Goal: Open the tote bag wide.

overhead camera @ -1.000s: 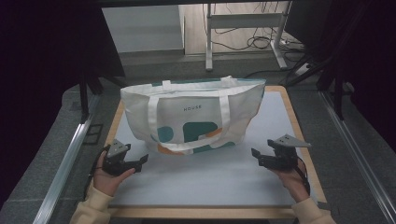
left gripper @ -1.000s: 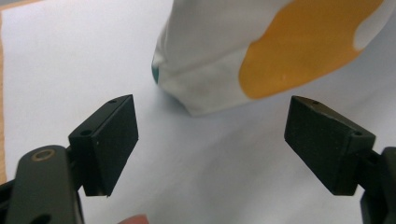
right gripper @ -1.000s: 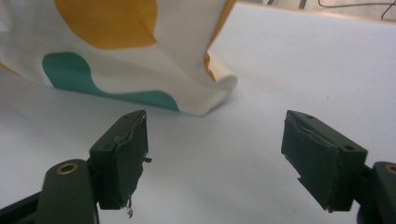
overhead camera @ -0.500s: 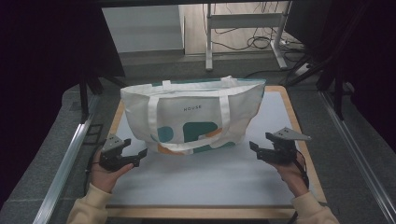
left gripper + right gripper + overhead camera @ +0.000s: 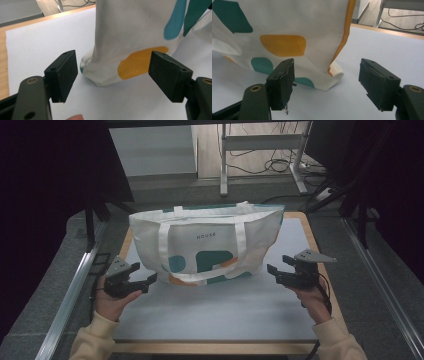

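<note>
At far left, a hand [image 5: 111, 301] gripping the left gripper [image 5: 142, 281], resting low on the white mat [image 5: 220, 310] and angled toward the nearest bottom corner of the tote bag [image 5: 205, 242]. Jaws spread wide and holding nothing; in the left gripper view, that corner [image 5: 91, 75] sitting between the jaws but a little ahead of them, untouched, with an orange patch just beside it. Probably lined up this way so a short push forward would bring the folded corner into the gap. In the middle, the bag lying flat across the far half of the mat, opening and handles toward the far edge, printed side up, teal and orange shapes near its bottom hem. Spread flat like that, likely to leave both bottom corners free to pinch. At right, the right gripper [image 5: 274, 271] held in the other hand [image 5: 314, 297], mirrored, pointing at the opposite bottom corner [image 5: 334, 75]. Jaws again wide apart and empty, the corner seen just ahead between them, orange seam running down to it. No contact with the cloth on either side.
</note>
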`<state>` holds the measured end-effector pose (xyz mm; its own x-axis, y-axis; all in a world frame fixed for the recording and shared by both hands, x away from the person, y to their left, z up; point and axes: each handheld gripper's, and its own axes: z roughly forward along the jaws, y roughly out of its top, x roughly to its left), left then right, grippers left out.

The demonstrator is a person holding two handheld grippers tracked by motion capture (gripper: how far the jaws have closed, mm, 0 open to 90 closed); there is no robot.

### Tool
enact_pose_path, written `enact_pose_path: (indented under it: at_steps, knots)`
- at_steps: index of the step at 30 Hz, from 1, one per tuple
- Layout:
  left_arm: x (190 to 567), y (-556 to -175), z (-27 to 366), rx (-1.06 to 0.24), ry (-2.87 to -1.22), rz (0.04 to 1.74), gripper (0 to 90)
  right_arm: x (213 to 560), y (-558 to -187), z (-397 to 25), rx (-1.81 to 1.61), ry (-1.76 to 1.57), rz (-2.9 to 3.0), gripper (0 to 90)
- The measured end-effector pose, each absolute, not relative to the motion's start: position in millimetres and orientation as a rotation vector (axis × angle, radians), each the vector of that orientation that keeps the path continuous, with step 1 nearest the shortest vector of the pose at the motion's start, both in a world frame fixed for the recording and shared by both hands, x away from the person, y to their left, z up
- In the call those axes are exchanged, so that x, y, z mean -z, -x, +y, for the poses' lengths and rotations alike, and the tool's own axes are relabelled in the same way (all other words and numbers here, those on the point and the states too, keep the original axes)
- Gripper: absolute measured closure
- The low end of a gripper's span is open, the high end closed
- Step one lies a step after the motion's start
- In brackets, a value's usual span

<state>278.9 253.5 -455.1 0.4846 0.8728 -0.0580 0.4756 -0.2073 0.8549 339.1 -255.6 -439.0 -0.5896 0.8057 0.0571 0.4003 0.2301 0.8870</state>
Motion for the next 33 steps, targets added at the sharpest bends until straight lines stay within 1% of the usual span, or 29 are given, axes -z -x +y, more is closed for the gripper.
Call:
enact_pose_path:
  at_steps: [8, 15, 21, 27, 33]
  knots:
    - [445.0, -281.2, 255.4, -0.563, -1.836, 1.129, 24.8, 431.9, -343.8, -257.1, -1.32, -1.115, 2.089, 31.1]
    - [434.0, -285.0, 256.7, -0.569, -1.833, 1.12, 27.5, 422.4, -349.8, -254.7, -1.327, -1.097, 2.086, 35.0]
    - [427.0, -287.6, 258.7, -0.557, -1.818, 1.123, 28.9, 416.1, -353.7, -252.5, -1.332, -1.086, 2.088, 36.3]
    - [412.3, -289.2, 260.9, -0.558, -1.775, 1.096, 29.9, 401.4, -362.5, -253.9, -1.356, -1.082, 2.072, 38.9]
    - [400.5, -293.6, 260.9, -0.573, -1.768, 1.057, 30.0, 386.3, -373.0, -250.8, -1.348, -1.051, 2.063, 39.8]
